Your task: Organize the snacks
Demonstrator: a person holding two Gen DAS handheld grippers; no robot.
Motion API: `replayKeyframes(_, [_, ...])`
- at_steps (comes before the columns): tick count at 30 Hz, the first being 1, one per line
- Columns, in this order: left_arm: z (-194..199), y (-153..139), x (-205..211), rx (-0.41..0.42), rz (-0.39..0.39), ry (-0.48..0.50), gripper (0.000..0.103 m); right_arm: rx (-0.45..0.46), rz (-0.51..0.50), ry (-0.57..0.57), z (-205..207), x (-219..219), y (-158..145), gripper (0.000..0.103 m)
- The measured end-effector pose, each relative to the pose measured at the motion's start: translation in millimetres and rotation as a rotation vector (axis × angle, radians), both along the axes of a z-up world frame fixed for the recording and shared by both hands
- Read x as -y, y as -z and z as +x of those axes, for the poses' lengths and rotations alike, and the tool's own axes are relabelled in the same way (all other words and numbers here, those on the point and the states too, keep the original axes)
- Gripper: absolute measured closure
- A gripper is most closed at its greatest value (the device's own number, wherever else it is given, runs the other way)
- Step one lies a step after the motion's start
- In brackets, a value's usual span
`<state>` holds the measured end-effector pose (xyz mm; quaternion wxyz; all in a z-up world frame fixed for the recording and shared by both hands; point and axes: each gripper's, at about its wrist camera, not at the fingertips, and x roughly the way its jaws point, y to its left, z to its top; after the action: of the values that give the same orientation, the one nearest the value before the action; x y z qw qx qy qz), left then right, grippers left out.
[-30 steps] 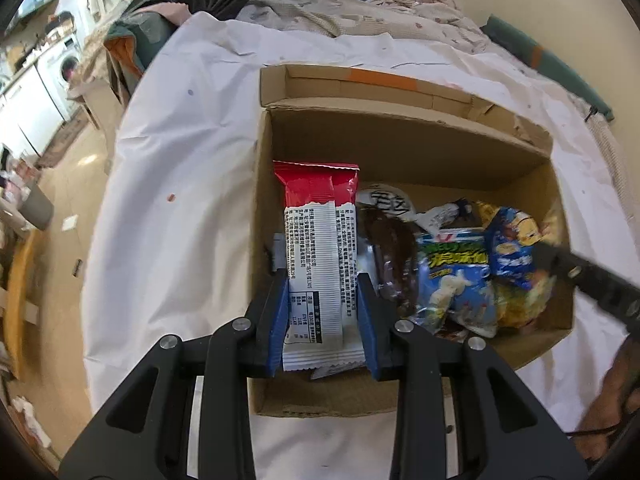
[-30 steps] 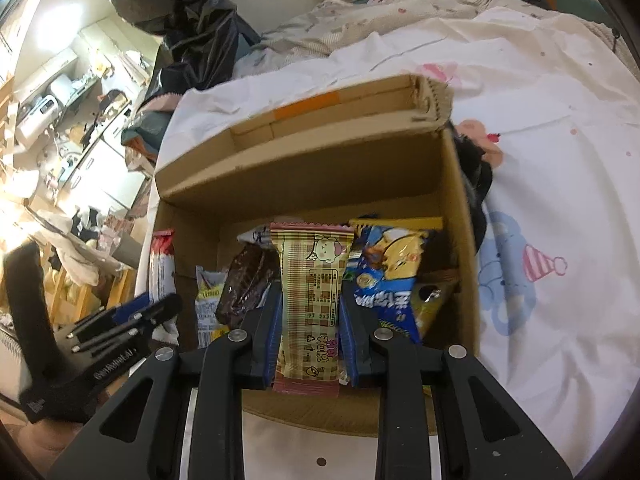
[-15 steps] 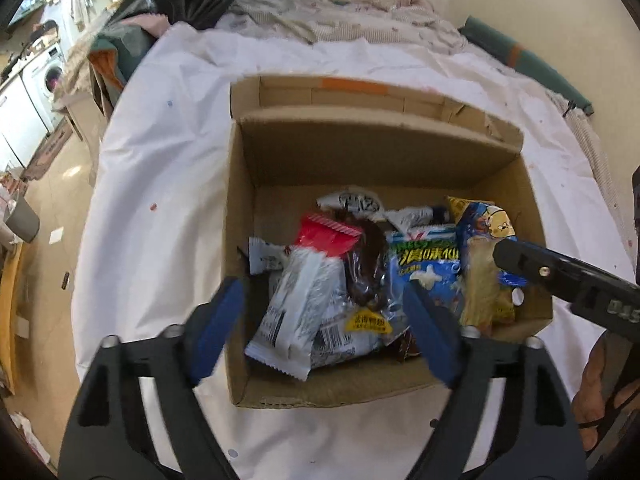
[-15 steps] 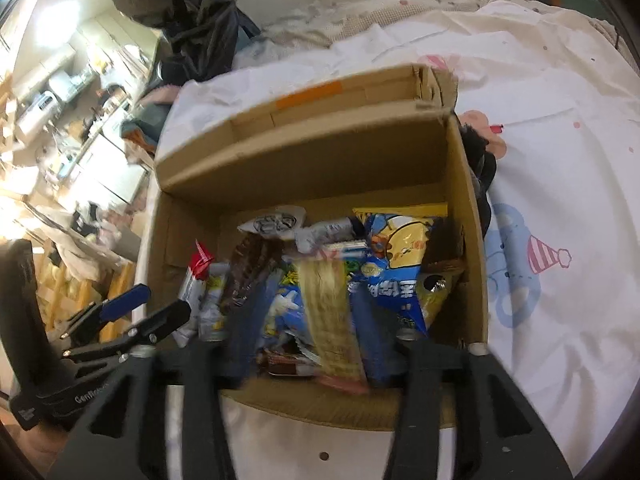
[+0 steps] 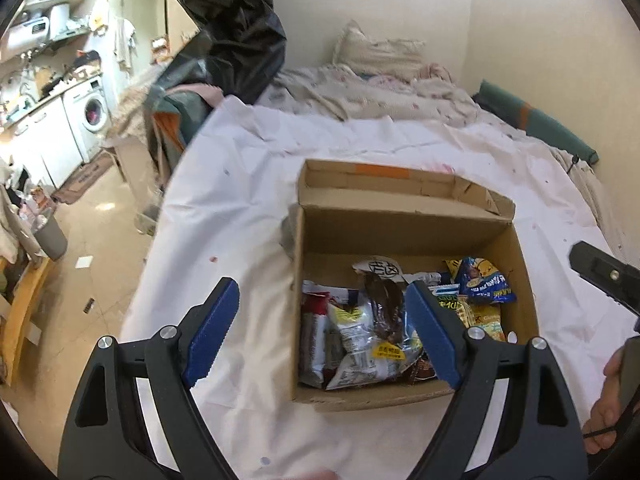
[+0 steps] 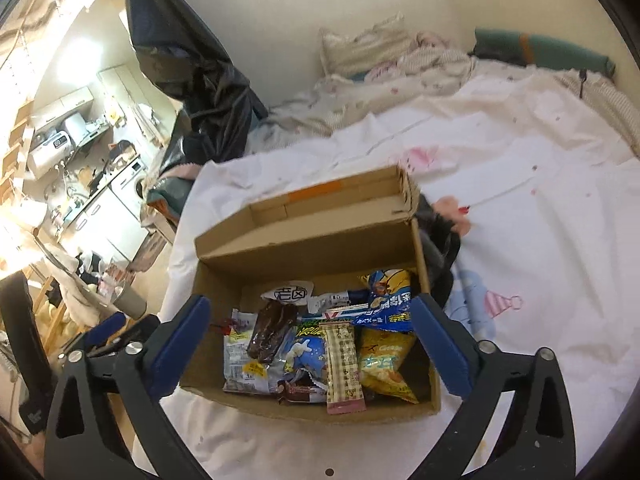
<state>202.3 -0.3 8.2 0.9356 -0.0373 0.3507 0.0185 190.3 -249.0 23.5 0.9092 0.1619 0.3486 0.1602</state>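
Left gripper and right gripper: jaws spread wide, nothing held, both above the open brown cardboard box on the white bedsheet. Crinkly foil snack packets lie heaped inside, probably collected there for tidiness.

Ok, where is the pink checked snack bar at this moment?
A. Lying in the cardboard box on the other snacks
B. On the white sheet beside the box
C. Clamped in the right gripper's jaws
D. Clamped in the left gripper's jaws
A: the pink checked snack bar lies inside the cardboard box on top of the other packets, while the right gripper stands wide open above it, holding nothing.
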Motion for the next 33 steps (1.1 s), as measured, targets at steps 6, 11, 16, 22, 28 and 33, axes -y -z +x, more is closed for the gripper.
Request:
replayKeyframes(6, [-31,-8,-5,0.008,-0.005,-0.001,0.02,0.03,-0.047,0.016,-31,0,-8,0.0])
replayKeyframes(11, [-51,-2,-2,-0.033,-0.003,0.023,0.02,0.008,-0.058,0.041,-55,5,-2,0.0])
replayKeyframes(16, [-68,-2,0,-0.023,-0.002,0.03,0.018,0.032,-0.119,0.056,-79,0,-2,0.0])
replayKeyframes(22, [-88,-2,-2,0.0,-0.033,0.026,0.006,0.021,-0.132,0.055,-100,-3,5,0.0])
replayKeyframes(28, [-90,11,-5,-0.034,-0.061,-0.003,0.0,0.015,-0.144,0.061,-104,-9,13,0.0])
replayKeyframes(33, [-89,12,0,0.003,-0.007,-0.008,0.0,0.02,-0.202,0.089,-98,-15,19,0.0])
